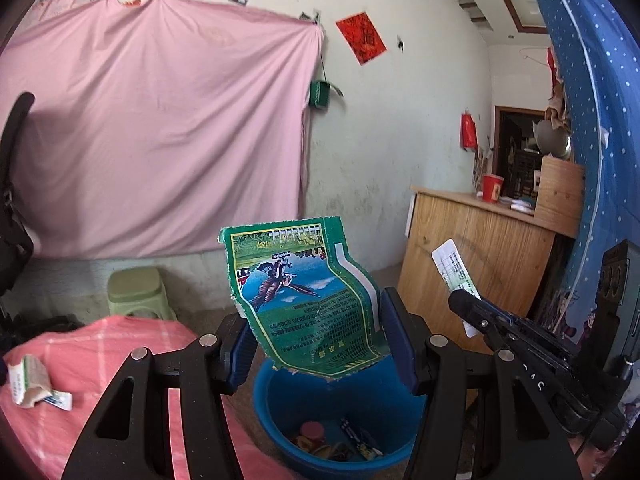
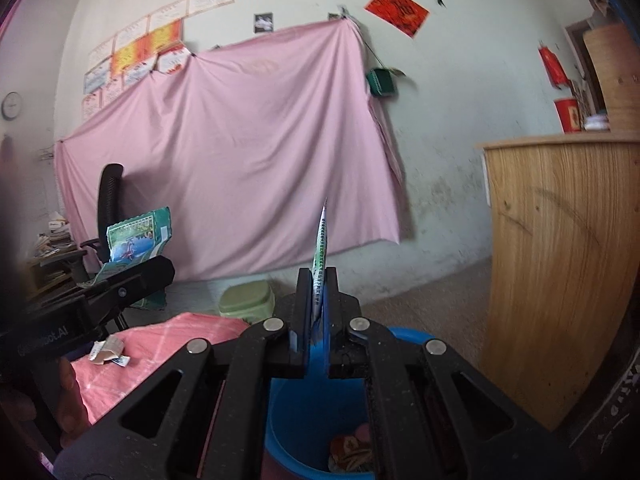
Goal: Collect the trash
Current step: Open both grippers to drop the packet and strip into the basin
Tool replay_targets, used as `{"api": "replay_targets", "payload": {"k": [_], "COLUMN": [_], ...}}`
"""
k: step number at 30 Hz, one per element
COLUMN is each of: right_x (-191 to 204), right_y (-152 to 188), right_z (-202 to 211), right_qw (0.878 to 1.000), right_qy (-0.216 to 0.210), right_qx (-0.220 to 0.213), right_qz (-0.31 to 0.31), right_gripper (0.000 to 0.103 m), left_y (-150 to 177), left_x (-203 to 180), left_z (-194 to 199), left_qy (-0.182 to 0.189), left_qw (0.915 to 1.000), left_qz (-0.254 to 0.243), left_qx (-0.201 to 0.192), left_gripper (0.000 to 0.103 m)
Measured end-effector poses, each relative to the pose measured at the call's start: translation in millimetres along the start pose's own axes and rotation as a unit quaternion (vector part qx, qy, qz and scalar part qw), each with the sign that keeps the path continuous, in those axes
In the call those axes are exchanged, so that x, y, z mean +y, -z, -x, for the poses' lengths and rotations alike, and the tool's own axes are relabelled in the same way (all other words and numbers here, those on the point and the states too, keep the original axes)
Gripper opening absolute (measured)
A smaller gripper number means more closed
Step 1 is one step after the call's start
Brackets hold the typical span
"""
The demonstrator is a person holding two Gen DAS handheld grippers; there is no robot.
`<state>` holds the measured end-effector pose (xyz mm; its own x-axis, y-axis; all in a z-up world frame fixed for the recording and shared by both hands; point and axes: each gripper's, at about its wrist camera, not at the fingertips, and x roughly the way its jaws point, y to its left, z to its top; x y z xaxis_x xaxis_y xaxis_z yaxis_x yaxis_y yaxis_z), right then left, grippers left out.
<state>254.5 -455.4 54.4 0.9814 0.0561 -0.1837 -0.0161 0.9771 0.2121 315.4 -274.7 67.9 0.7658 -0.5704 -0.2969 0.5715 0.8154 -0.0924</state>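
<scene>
While the left gripper is pinching a limp, featherlight green wrapper by its lower edges above the near blue bucket, the right gripper is clamping a thin paper slip edgewise.

Home room, pink sheet, wooden cabinet

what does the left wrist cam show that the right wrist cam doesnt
Only the left wrist view shows the printed face of the green wrapper in the left gripper, and the dotted blue curtain.

Only the right wrist view shows the wall clock and the slim packet edge-on in the right gripper.

Both show the blue bucket, pink sheet, green stool and crumpled trash on the pink cloth.
</scene>
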Motion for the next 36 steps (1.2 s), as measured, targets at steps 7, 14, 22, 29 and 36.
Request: {"api": "replay_targets", "payload": {"k": [7,14,22,29,36], "right_x": [-30,-41,-49,-52,-44], "right_y": [15,29,39,39,32], "right_z": [-26,-44,-61,-65,-60], "right_qw": [0.996,0.989,0.983,0.981,0.985], "right_qy": [0.019,0.023,0.026,0.032,0.037], "right_qx": [0.071,0.129,0.166,0.172,0.154], "right_qz": [-0.052,-0.068,-0.078,-0.077,-0.063], "right_gripper": [0.026,0.026,0.028,0.031,0.044], "left_y": [11,22,29,29,24], "left_x": [-6,-1,9,15,22], "left_z": [-46,-77,-93,-94,-78], "left_qy": [0.024,0.031,0.029,0.023,0.002], "left_qw": [0.9956,0.9865,0.9771,0.9748,0.9803], "left_qz": [0.032,0.064,0.101,0.111,0.103], "left_qx": [0.084,0.147,0.185,0.192,0.169], "left_gripper": [0.052,0.054,0.056,0.056,0.056]}}
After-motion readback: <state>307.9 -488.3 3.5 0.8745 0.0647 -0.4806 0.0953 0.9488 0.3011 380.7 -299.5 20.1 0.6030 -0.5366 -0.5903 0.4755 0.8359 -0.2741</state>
